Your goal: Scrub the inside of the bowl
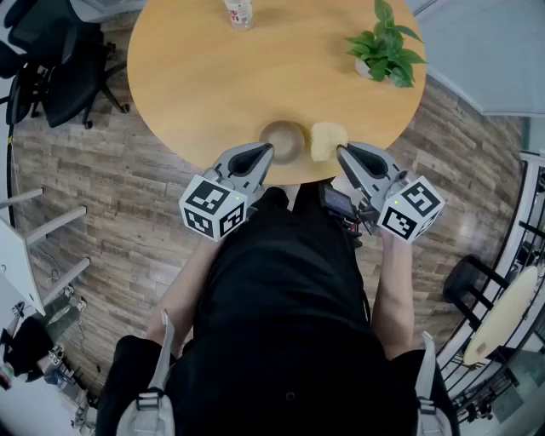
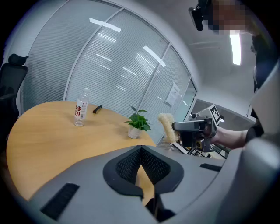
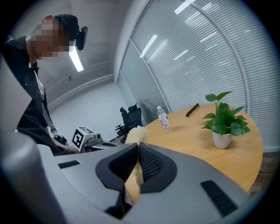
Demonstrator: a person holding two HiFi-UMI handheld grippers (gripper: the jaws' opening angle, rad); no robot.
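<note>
A small brown bowl (image 1: 283, 140) stands on the round wooden table (image 1: 213, 77), close to its near edge. My left gripper (image 1: 262, 153) is shut with its tip beside the bowl's left rim; I see no grip on the bowl. The bowl is hidden in the left gripper view, where the fingers (image 2: 131, 168) meet and only a table-coloured sliver shows below them. My right gripper (image 1: 343, 156) is shut on a yellow sponge (image 1: 328, 140), which sits just right of the bowl. The sponge (image 3: 136, 133) sticks out past the jaw tips, and the sponge (image 2: 166, 126) also shows in the left gripper view.
A potted plant (image 1: 387, 47) stands at the table's far right and a water bottle (image 1: 240, 13) at its far edge, with a black pen (image 2: 97, 108) beside it. Office chairs (image 1: 60, 68) stand to the left on the wood floor. The person's body fills the near side.
</note>
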